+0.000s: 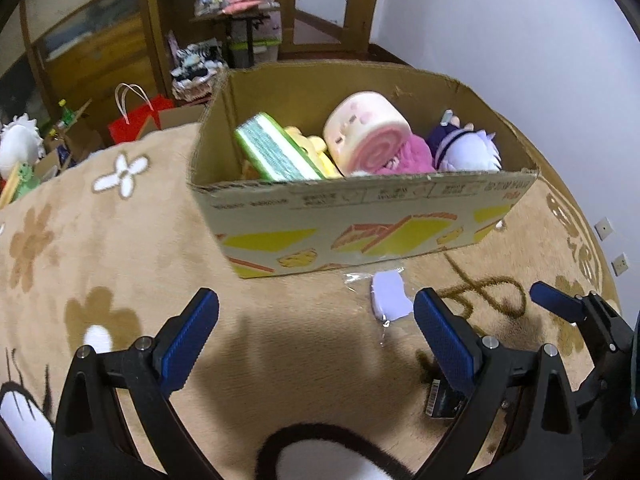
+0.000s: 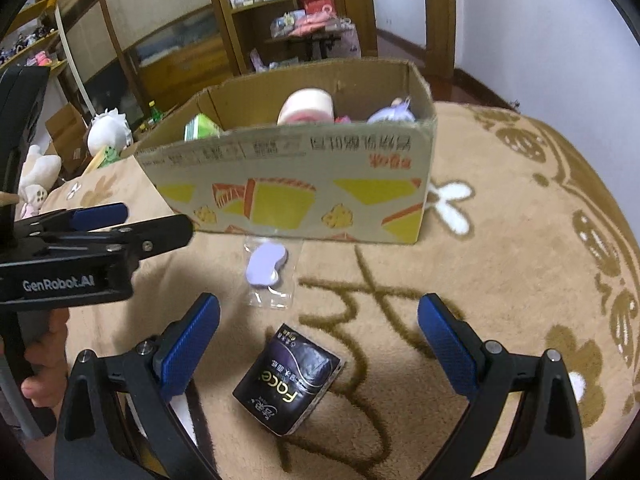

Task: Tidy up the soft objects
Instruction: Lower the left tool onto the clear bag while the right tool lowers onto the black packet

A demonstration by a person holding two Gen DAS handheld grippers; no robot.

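Right wrist view: right tongs (image 2: 318, 320) gaped empty over a dark tissue pack (image 2: 289, 380); left tongs (image 1: 316, 320) also spread. The slick wrapper likely risked slipping.

White wall (image 1: 500, 20), wooden shelf unit (image 2: 256, 12), tan flowered blanket (image 1: 100, 240), dim light

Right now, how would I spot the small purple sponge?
Find the cardboard box on the tan blanket. Just in front of it lies the purple sponge, bean-shaped, in a clear wrapper. The dark tissue pack nearer the right gripper is boxy instead.
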